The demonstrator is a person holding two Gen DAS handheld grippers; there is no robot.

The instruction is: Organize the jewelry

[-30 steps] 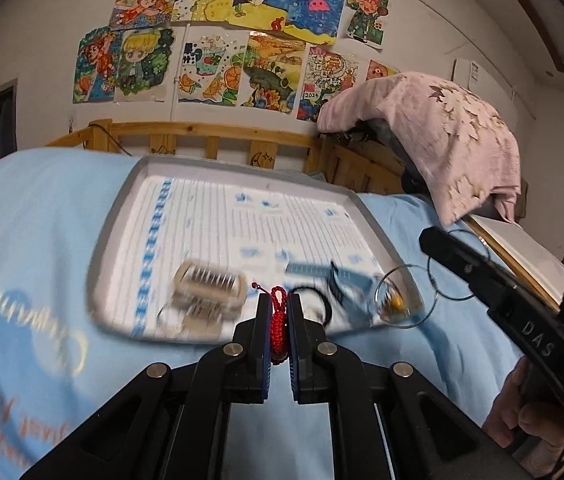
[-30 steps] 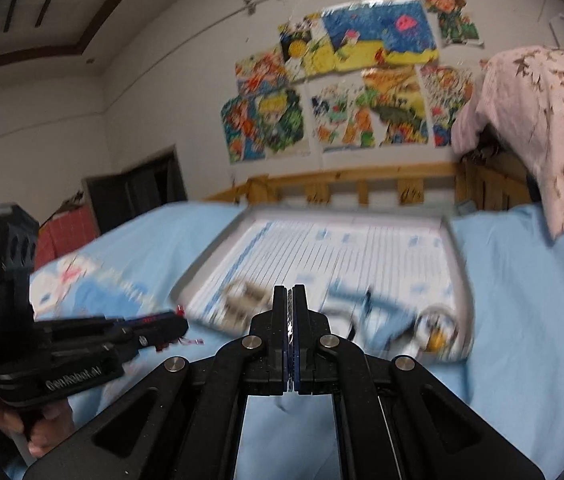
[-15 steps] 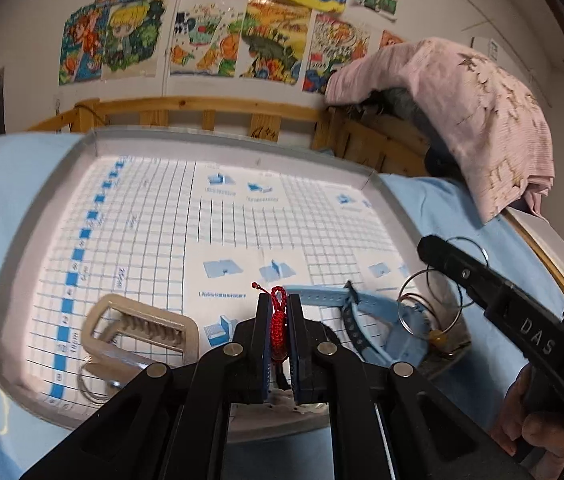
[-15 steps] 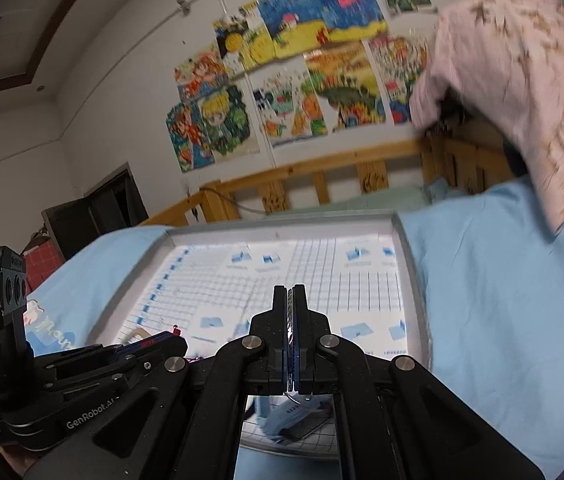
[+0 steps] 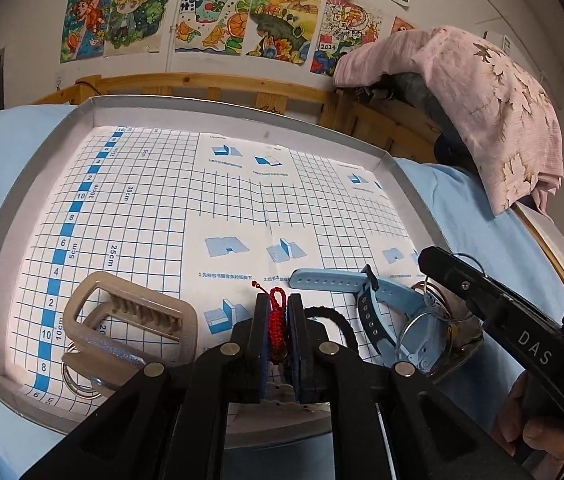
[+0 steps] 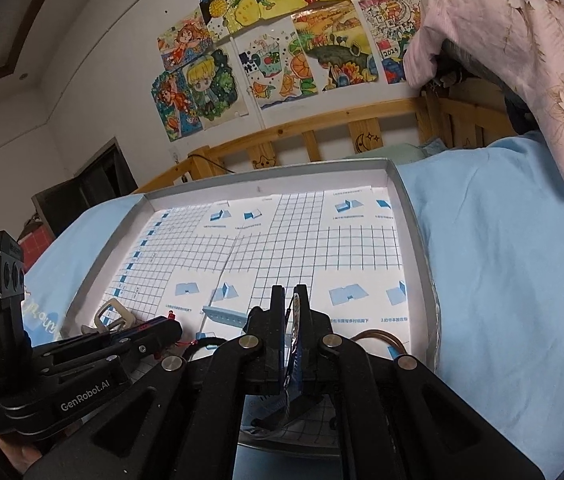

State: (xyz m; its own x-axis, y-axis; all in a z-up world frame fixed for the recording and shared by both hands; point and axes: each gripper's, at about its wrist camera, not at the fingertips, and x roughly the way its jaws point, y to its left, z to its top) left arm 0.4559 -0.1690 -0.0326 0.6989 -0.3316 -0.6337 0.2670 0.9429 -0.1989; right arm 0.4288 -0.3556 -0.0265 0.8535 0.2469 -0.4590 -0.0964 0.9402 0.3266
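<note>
- Carrying step: left gripper (image 5: 277, 332) clamped on red braided cord bracelet (image 5: 277, 322), above shallow grey grid-lined tray (image 5: 237, 110).
- Right gripper (image 6: 290, 320) pinching thin silver wire ring (image 6: 294, 334) (2 pieces in transit).
- Next, probably: lowering onto bare grid, clear of blue watch strap (image 5: 366, 292), then releasing.

Both tools are matte black plastic. The left gripper (image 5: 277, 322) has two flat fingers (image 5: 261, 320) lined with blue pads, joined to angled struts by round silver screws. The right gripper (image 6: 289, 320) is built the same way. Seen side-on, its long body carries white "DAS" lettering; the left one's reads "GenRobot.AI", with a boxy black camera block standing upright behind.
</note>
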